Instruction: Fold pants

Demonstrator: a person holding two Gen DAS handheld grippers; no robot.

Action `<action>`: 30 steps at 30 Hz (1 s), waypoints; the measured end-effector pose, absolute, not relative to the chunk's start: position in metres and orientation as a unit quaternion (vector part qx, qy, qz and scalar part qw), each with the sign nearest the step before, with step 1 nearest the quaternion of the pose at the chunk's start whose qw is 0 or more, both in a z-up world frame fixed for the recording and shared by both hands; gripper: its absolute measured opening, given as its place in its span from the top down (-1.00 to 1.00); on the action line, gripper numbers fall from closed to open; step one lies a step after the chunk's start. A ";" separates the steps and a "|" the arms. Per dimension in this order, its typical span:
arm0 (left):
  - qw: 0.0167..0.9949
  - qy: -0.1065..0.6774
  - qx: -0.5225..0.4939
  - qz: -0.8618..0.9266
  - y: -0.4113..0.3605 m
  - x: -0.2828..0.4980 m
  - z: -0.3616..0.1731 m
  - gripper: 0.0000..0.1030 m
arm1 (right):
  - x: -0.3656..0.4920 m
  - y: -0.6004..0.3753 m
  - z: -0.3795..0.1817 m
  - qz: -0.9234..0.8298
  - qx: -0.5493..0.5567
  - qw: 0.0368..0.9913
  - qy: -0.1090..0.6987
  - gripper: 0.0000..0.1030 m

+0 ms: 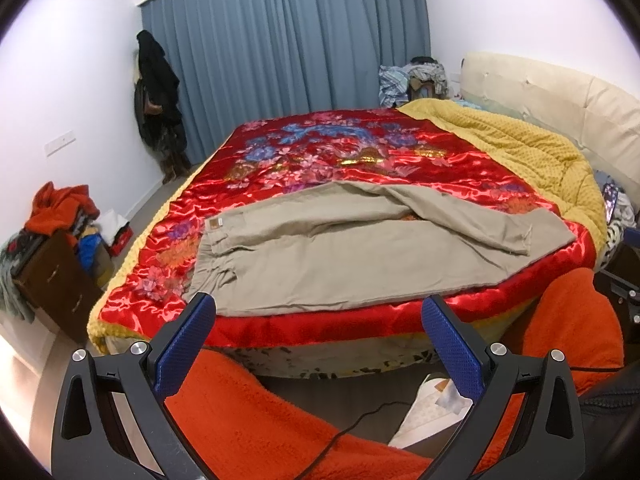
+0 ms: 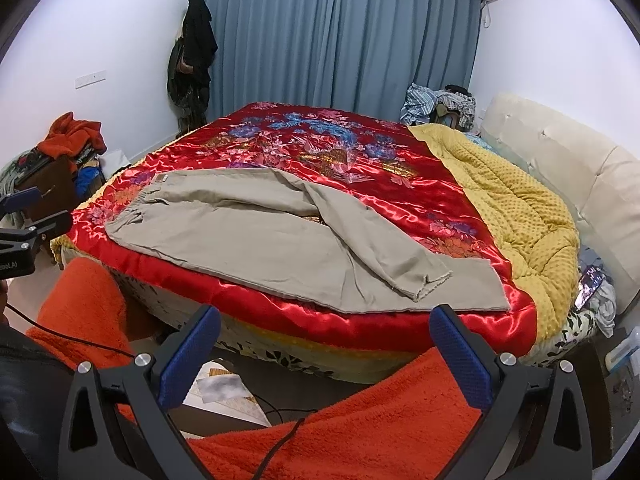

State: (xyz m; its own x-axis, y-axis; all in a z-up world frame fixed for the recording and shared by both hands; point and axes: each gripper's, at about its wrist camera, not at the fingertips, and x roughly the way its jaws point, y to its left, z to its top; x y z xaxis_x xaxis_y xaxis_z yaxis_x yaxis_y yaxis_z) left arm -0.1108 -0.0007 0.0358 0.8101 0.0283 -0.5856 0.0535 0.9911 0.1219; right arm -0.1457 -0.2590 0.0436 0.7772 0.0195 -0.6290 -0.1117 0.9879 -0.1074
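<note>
Both grippers' fingers [image 1: 188, 344] [image 2: 460, 354] spread wide, short of khaki pants [image 1: 340, 256] on red quilt [image 1: 360, 152].

Matt cloth pants [image 1: 320, 252] lie on a glossy satin quilt [image 1: 360, 152].

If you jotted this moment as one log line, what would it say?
task: fold pants | pants: spread on red quilt, unfolded | left claw: open, empty | right claw: open, empty
</note>
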 end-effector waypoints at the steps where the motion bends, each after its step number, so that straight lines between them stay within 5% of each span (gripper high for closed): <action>1: 0.949 0.308 0.066 -0.007 -0.001 -0.111 0.036 -0.99 | -0.145 -0.259 0.043 0.033 -0.071 0.940 0.333 -1.00; 30: 0.945 0.319 0.073 -0.001 -0.003 -0.108 0.030 -0.99 | -0.144 -0.259 0.043 0.031 -0.072 0.939 0.334 -1.00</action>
